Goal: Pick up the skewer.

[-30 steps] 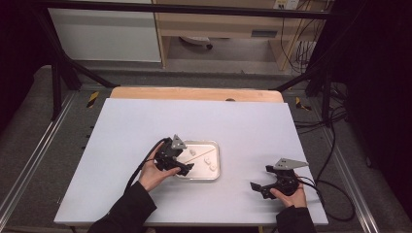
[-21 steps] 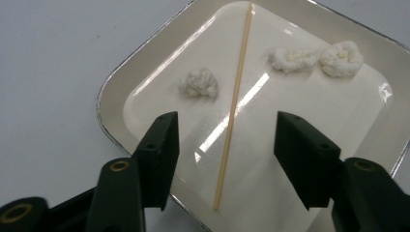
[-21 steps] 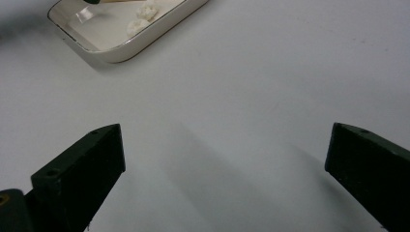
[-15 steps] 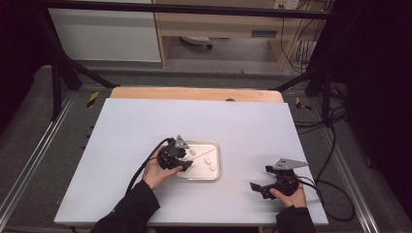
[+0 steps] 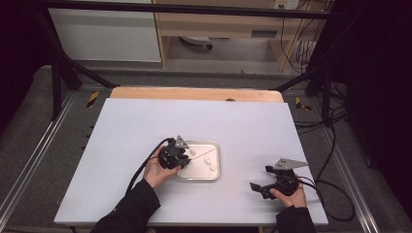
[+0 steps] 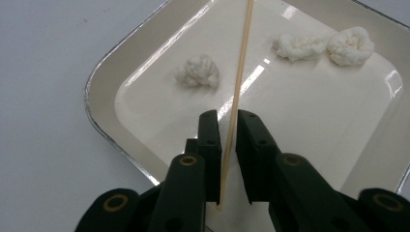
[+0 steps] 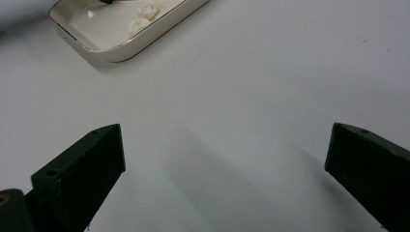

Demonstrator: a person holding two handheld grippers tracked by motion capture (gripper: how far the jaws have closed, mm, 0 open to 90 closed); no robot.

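You will find nothing to read here: no words, labels, brands or numbers. The only sign-like marks are yellow-and-black hazard strips on the floor frame, one at the far left (image 5: 92, 99) and one at the far right (image 5: 303, 103) of the table.

Cream tray (image 6: 104, 89) with a silvery rim sits on the pale grey-white table (image 5: 243, 126). In the tray, three white fluffy cotton balls (image 6: 197, 71) and a pale tan wooden stick (image 6: 240, 72). Left gripper (image 6: 227, 130) and right gripper (image 7: 225, 159) are matte black.
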